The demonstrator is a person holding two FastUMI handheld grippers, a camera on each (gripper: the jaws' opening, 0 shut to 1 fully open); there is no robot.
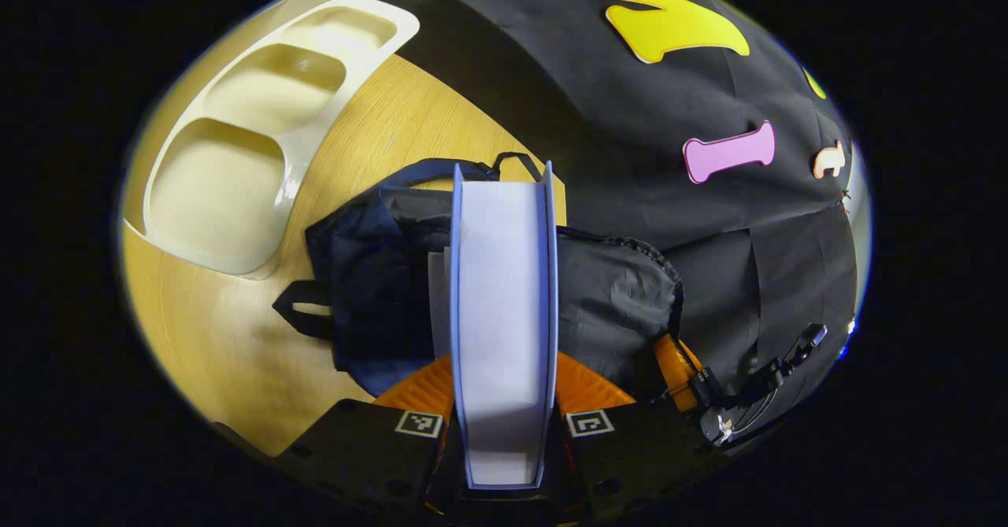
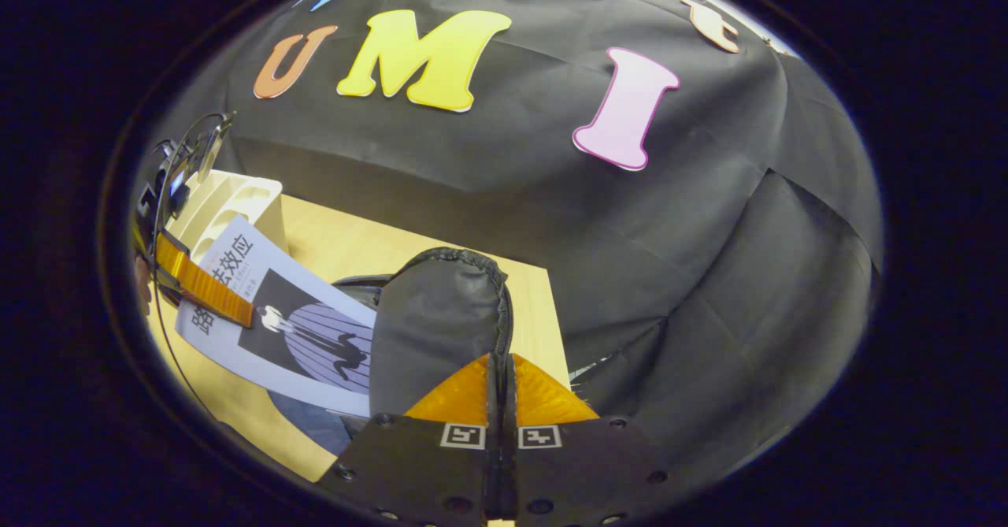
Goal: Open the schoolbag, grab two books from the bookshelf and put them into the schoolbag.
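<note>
My left gripper (image 1: 504,369) is shut on a book (image 1: 504,291) with pale blue covers, held edge-on with its far end at the mouth of the dark schoolbag (image 1: 614,298). In the right gripper view the same book (image 2: 291,330) shows its cover slanting into the schoolbag (image 2: 433,314), with the left gripper (image 2: 228,306) clamped across it at the left. My right gripper (image 2: 500,361) is shut on the zip edge of the bag's raised flap. That gripper (image 1: 677,365) also shows at the bag's right side in the left gripper view.
A white bookshelf rack (image 1: 236,141) with rounded compartments stands on the wooden table (image 1: 236,338) left of the bag; it appears again behind the book (image 2: 236,196). The black cloth wall (image 1: 669,94) rises close behind the table's far edge.
</note>
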